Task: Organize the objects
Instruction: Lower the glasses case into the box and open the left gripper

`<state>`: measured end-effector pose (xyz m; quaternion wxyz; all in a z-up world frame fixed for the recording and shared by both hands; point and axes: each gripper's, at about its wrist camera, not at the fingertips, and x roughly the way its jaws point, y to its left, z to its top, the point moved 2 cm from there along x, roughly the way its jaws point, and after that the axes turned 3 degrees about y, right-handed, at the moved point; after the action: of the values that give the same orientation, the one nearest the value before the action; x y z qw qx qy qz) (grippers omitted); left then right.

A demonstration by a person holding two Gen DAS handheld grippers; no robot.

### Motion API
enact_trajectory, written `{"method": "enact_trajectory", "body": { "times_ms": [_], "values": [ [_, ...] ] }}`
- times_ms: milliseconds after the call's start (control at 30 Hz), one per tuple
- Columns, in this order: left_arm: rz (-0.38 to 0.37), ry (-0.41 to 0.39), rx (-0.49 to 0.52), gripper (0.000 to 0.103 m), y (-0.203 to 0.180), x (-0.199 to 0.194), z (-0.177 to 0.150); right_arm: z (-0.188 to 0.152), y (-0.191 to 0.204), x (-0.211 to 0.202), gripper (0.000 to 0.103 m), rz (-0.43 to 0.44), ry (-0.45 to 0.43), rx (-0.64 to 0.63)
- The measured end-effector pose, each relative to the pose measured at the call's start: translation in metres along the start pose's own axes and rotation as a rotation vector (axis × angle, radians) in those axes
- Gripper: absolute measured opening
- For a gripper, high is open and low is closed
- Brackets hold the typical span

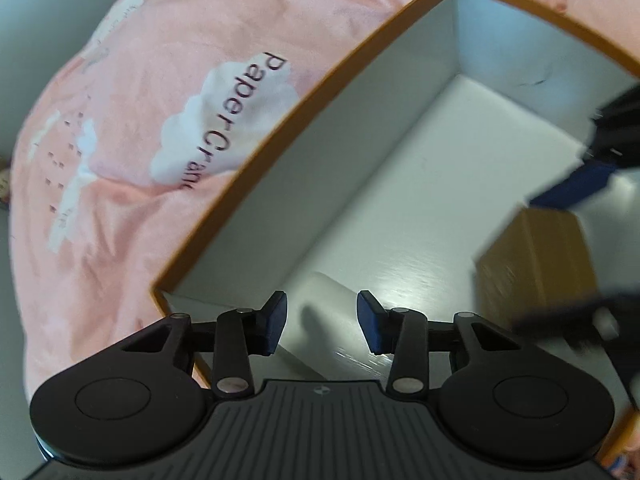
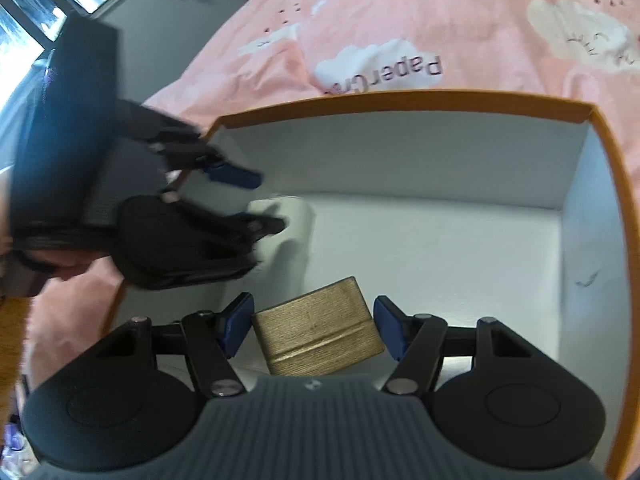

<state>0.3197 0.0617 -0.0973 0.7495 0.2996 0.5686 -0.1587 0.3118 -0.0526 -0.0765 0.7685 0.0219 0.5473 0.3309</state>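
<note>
The big box (image 2: 400, 100) sits on the pink blanket (image 2: 440, 20). Inside it, the right gripper (image 2: 314, 326) squeezes a gold block (image 2: 320, 332). The left gripper (image 1: 322, 320) hangs loose over a white box (image 1: 320, 292) in the big box's corner.

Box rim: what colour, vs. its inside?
Orange rim, white inside; clearest in the right wrist view.

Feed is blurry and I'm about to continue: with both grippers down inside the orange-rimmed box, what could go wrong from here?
1. The right gripper has the brown twine-wrapped block between its jaws; the far pad looks slightly clear, so the block may slip or tilt.
2. The left gripper, jaws open with the white roll below them, works close beside the right one; they could collide.
3. Either could snag the box wall and shift it on the soft pink bedding.
</note>
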Motion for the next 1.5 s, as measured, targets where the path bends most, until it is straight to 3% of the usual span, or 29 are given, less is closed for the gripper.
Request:
{"method": "enact_trajectory", "body": {
  "times_ms": [167, 300, 367, 467, 633, 733, 933, 1067, 1200, 1267, 1367, 1433, 1500],
  "values": [
    [-0.14, 0.084, 0.003, 0.055, -0.018, -0.004, -0.006, 0.002, -0.017, -0.006, 0.067, -0.047, -0.012, 0.039],
    [-0.179, 0.163, -0.152, 0.057, -0.022, 0.007, -0.001, 0.0, -0.025, -0.013, 0.067, -0.073, -0.029, 0.051],
    [-0.155, 0.193, -0.169, 0.058, -0.03, 0.012, 0.001, -0.003, -0.028, -0.017, 0.067, -0.076, -0.032, 0.057],
    [-0.057, 0.216, -0.082, 0.066, -0.05, 0.015, 0.003, -0.005, -0.033, -0.019, 0.067, -0.08, -0.028, 0.066],
    [0.025, 0.268, 0.01, 0.073, -0.067, 0.023, 0.009, -0.01, -0.038, -0.021, 0.067, -0.075, -0.026, 0.081],
    [0.098, 0.265, 0.082, 0.065, -0.07, 0.028, 0.009, -0.013, -0.038, -0.022, 0.067, -0.08, -0.024, 0.078],
    [0.1, 0.206, 0.083, 0.063, -0.057, 0.028, 0.013, -0.014, -0.042, -0.018, 0.067, -0.048, -0.007, 0.098],
    [0.144, 0.172, 0.099, 0.062, -0.056, 0.032, 0.015, -0.014, -0.039, -0.017, 0.067, -0.031, -0.001, 0.103],
    [0.168, 0.126, 0.091, 0.051, -0.053, 0.033, 0.018, -0.016, -0.037, -0.015, 0.067, -0.033, 0.006, 0.098],
    [0.145, 0.115, 0.077, 0.047, -0.048, 0.027, 0.02, -0.016, -0.036, -0.013, 0.067, -0.033, 0.013, 0.098],
    [0.013, 0.12, 0.035, 0.047, -0.038, 0.012, 0.018, -0.017, -0.036, -0.011, 0.067, -0.036, 0.021, 0.098],
    [-0.088, 0.17, 0.014, 0.049, -0.034, 0.003, 0.016, -0.017, -0.036, -0.01, 0.067, -0.036, 0.024, 0.1],
    [-0.145, 0.222, 0.008, 0.05, -0.033, -0.003, 0.013, -0.017, -0.036, -0.009, 0.067, -0.036, 0.025, 0.101]
  ]
}}
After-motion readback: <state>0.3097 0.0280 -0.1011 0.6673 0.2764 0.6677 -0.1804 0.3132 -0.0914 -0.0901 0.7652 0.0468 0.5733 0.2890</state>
